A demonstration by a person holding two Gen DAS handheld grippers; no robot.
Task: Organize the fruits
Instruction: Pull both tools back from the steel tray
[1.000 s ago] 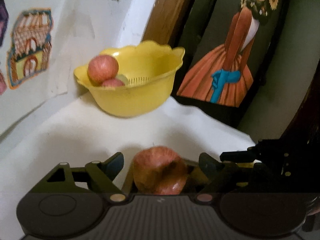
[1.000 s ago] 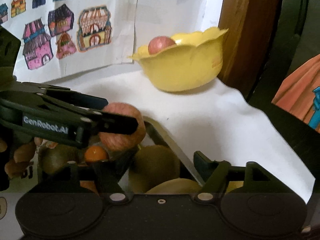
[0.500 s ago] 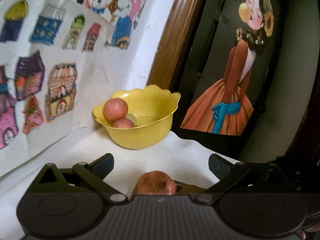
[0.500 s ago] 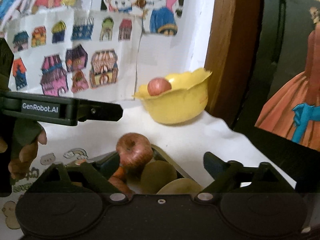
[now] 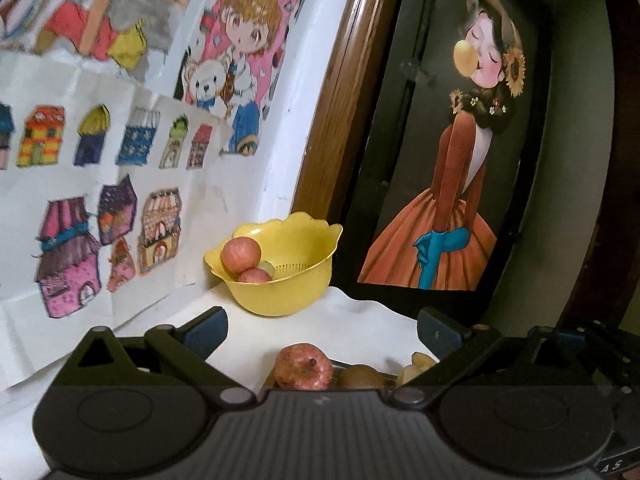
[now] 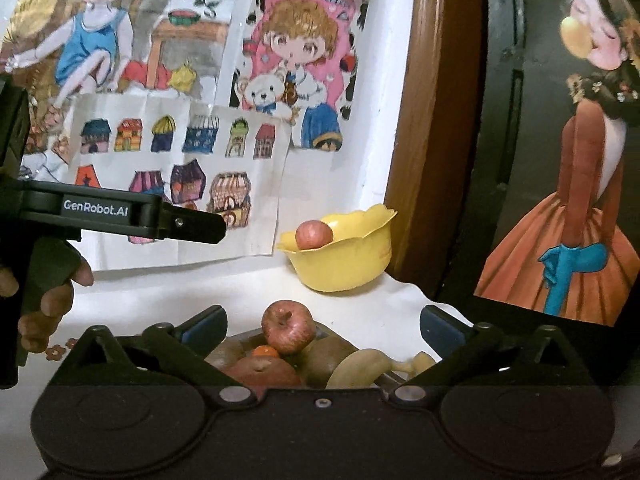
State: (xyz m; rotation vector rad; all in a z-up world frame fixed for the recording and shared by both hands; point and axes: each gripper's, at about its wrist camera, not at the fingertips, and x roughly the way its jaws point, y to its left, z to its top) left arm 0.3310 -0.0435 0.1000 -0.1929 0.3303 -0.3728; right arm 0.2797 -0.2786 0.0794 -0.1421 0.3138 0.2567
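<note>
Two grippers, the left gripper (image 5: 322, 326) and the right gripper (image 6: 322, 322), are being held with jaws spread and nothing between them. No fruit is being carried; the next apple (image 6: 287, 326), lying on top of the tray (image 6: 320, 330) pile, stem upward, is probably being targeted for the yellow bowl (image 6: 344, 258). No long axis is being shown by this round fruit.

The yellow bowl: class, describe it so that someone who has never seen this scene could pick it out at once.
Start at the brown wooden frame beside the wall of children's drawings. At its foot, on the white cloth, stands the yellow bowl holding red apples. Its scalloped rim sets it apart from the dark, flat tray of mixed fruit nearer the camera.
</note>
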